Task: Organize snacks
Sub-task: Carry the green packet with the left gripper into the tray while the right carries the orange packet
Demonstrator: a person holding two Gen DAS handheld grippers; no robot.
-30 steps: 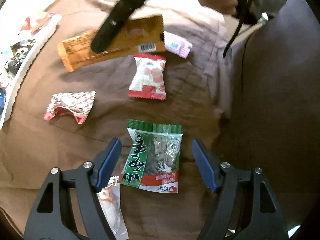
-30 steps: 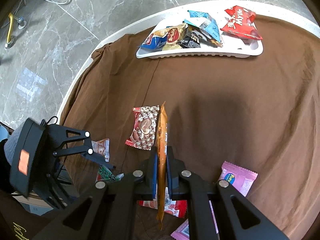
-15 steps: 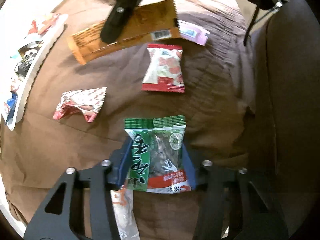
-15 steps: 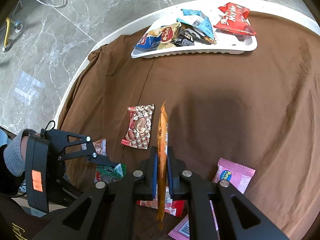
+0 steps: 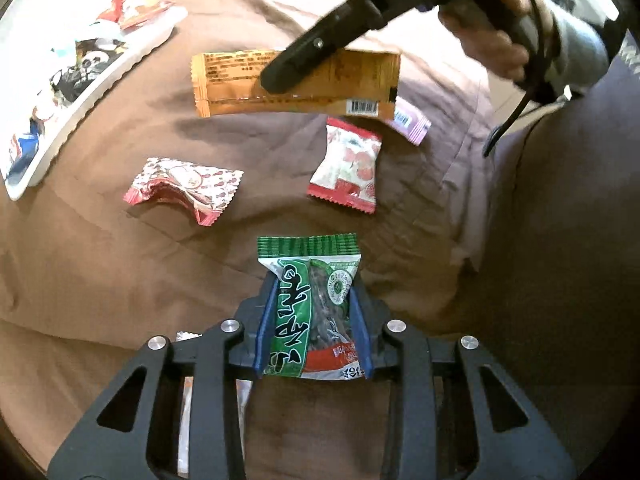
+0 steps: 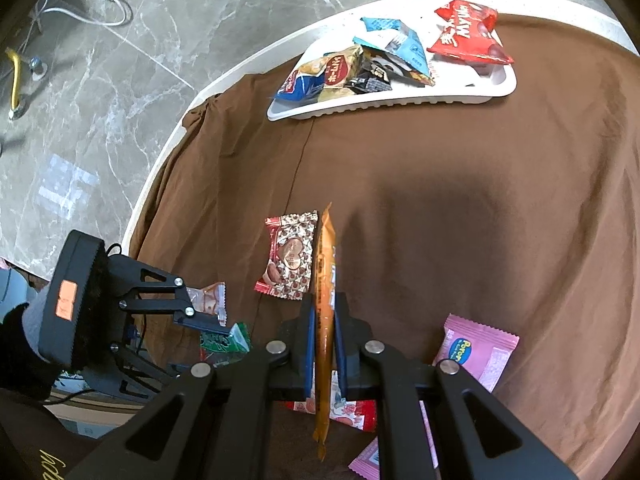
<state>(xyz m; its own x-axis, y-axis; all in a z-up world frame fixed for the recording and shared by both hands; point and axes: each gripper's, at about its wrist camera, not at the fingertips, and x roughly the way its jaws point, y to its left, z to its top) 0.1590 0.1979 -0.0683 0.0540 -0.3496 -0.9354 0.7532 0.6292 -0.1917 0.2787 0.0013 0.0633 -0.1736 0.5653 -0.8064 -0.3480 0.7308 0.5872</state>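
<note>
My left gripper (image 5: 314, 316) is shut on a green snack packet (image 5: 310, 308) and holds it above the brown cloth; the packet also shows in the right wrist view (image 6: 224, 342). My right gripper (image 6: 322, 328) is shut on a long orange snack bar (image 6: 323, 300), held on edge above the cloth; the bar also shows in the left wrist view (image 5: 296, 82). A white tray (image 6: 400, 100) with several snack packets sits at the table's far edge. A red patterned candy packet (image 6: 288, 258) lies on the cloth just left of the bar.
A red and white packet (image 5: 348, 170) and a pink packet (image 6: 476, 350) lie on the cloth. A clear packet (image 6: 210, 298) lies under the left gripper. The round table's white rim (image 6: 160, 168) drops to a marble floor at the left.
My left gripper closed on the green packet and lifted it off the cloth. My right gripper carried the orange bar a little toward the tray.
</note>
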